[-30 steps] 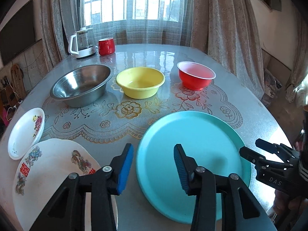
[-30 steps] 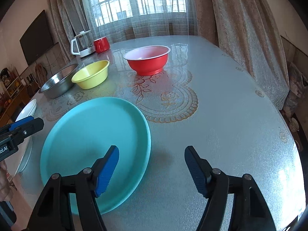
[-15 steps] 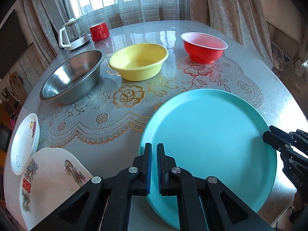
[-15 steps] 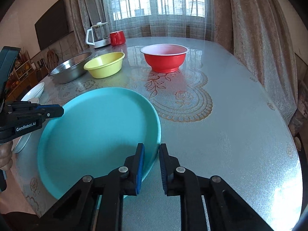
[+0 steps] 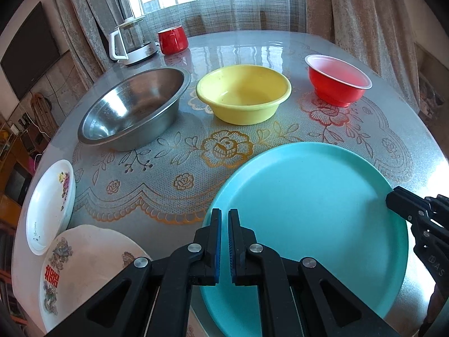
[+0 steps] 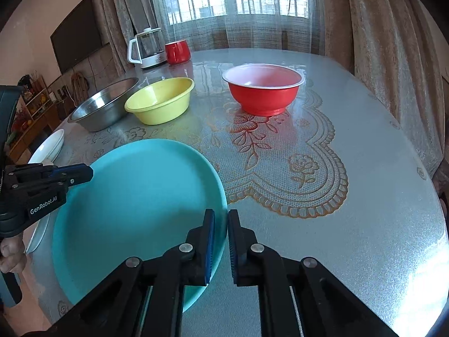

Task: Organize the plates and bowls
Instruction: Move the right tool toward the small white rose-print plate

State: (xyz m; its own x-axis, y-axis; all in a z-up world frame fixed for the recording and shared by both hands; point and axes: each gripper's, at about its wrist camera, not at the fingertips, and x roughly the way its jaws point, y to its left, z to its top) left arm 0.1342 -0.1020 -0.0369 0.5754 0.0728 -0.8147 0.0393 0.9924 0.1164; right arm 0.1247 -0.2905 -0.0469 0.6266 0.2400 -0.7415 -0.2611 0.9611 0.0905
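A large teal plate (image 5: 308, 210) (image 6: 140, 196) lies at the near edge of the round table. My left gripper (image 5: 224, 213) is shut with the plate's left rim between its blue pads; the right wrist view shows it too (image 6: 88, 172). My right gripper (image 6: 221, 213) has its jaws closing the last bit onto the plate's right rim, which sits between the pads. In the left wrist view its tips (image 5: 391, 199) rest at that same edge. Farther back stand a steel bowl (image 5: 132, 109), a yellow bowl (image 5: 244, 95) and a red bowl (image 5: 336, 81), all upright.
Two white flowered plates lie at the left edge, a small one (image 5: 50, 205) and a larger one (image 5: 84, 266) nearer me. A glass kettle (image 5: 132, 42) and a red mug (image 5: 172, 39) stand at the far side by the curtained window. A lace-pattern cover (image 6: 280, 168) spreads over the table.
Both grippers went from wide open to shut and moved forward and lower onto opposite rims of the teal plate. The plate and the bowls have not moved.
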